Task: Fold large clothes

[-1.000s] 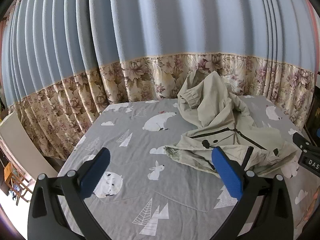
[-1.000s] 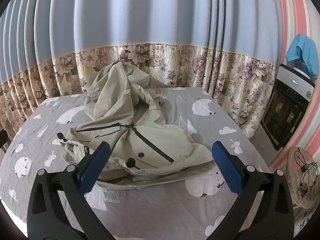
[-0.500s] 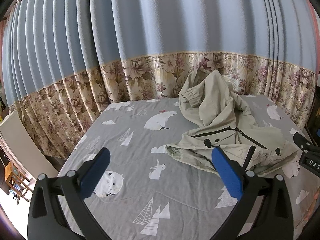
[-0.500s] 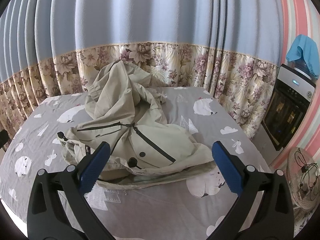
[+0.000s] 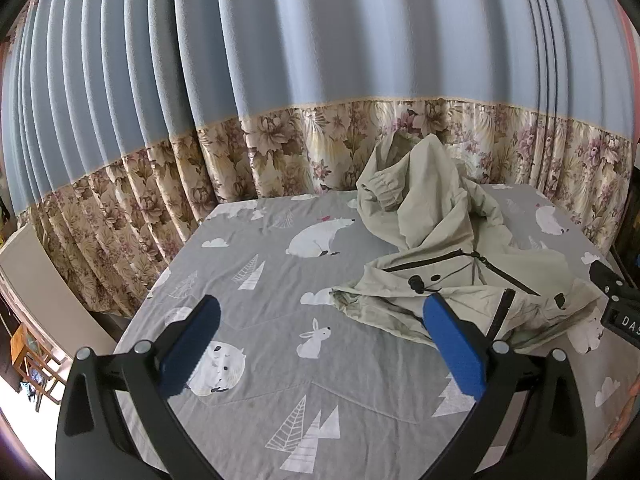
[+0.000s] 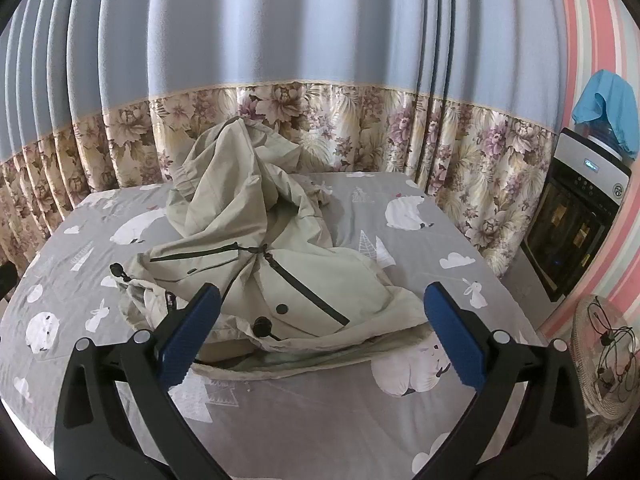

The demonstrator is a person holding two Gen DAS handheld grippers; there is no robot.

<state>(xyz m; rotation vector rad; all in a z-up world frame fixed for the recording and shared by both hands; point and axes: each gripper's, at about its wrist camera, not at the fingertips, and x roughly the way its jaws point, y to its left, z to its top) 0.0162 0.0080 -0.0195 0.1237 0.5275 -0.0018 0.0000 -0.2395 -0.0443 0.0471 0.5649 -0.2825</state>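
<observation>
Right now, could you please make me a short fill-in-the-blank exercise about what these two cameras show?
1. The beige jacket lies in a crumpled heap on the ____ bedsheet with animal prints.
2. Both the left gripper and the right gripper have their jaws ____ and hold nothing.
3. The zipper on the jacket is ____ in colour.
4. Behind the bed hangs a blue curtain with a ____ lower band.

Missing words: grey; open; black; floral
</observation>
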